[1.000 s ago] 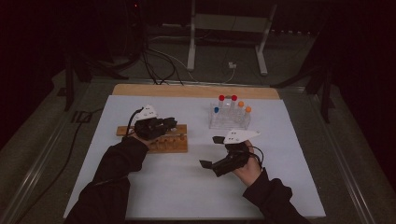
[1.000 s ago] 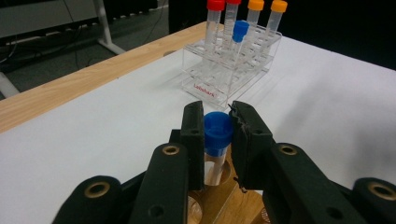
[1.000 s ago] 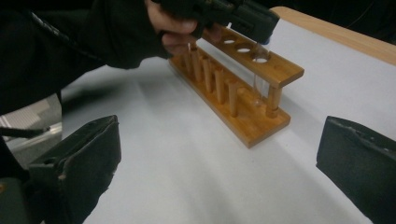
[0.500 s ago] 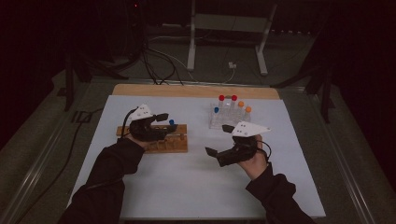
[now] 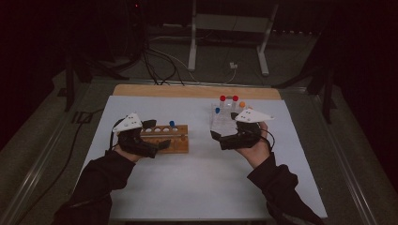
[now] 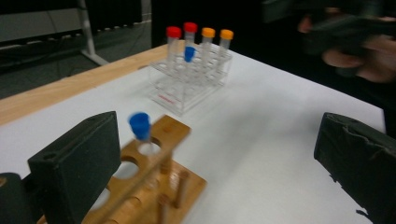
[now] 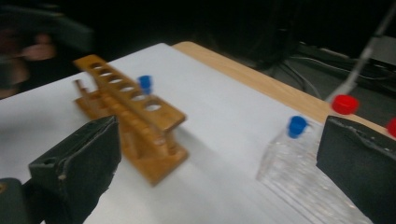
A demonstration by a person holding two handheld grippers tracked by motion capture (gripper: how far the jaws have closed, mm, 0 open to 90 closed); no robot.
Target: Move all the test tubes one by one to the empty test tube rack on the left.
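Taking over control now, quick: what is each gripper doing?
Left gripper: open, holding nothing; jaws have just been opening.
Right gripper: open, holding nothing.

Right gripper (image 7: 217, 168) with its two black jaws spread wide and nothing between them. Beyond stands a wooden rack (image 7: 135, 123) holding one blue-capped tube (image 7: 145, 84); at right, a clear rack (image 7: 299, 175) carries a blue-capped vial (image 7: 297, 126) and a red-capped vial (image 7: 344, 104).

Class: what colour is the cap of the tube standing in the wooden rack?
Blue cap; clearest in the left gripper view.
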